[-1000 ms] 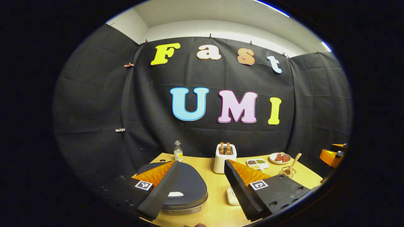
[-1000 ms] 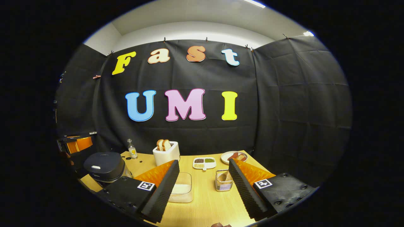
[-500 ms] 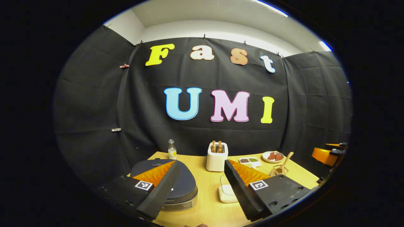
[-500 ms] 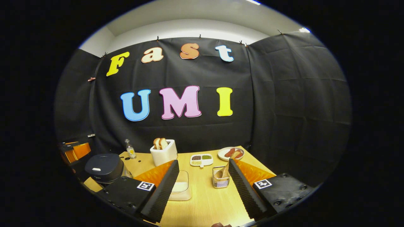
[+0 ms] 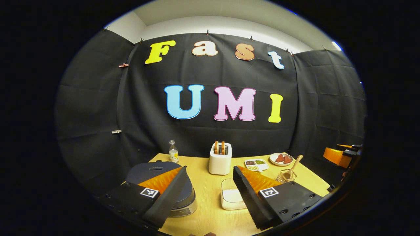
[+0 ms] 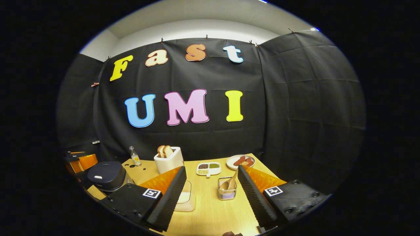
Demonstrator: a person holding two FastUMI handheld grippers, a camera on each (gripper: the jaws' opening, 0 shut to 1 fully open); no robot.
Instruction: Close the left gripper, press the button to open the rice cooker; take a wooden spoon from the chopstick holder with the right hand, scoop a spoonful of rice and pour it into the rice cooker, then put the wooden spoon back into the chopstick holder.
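Note:
The dark rice cooker (image 5: 154,170) sits closed at the table's near left, partly behind my left finger. My left gripper (image 5: 209,169) is open and empty, held above and short of the cooker. In the right gripper view the cooker (image 6: 105,174) shows a white button (image 6: 98,177) on its lid. A wooden spoon (image 6: 230,183) leans in the wire chopstick holder (image 6: 227,192), just ahead of my open, empty right gripper (image 6: 212,167). A clear box of rice (image 5: 231,196) lies between cooker and holder (image 5: 284,176). The spoon (image 5: 294,165) points up to the right.
On the wooden table (image 5: 210,216) stand a white toaster (image 5: 220,161) with bread, a small bottle (image 5: 173,152), a divided dish of grains (image 5: 256,163) and a plate of meat (image 5: 281,159) along the back. The other gripper shows at the edges (image 5: 341,154) (image 6: 80,160).
Both grippers have drawn back from the table, so the objects look smaller and farther. The cooker has slid left out of my left gripper's gap. Both stay open.

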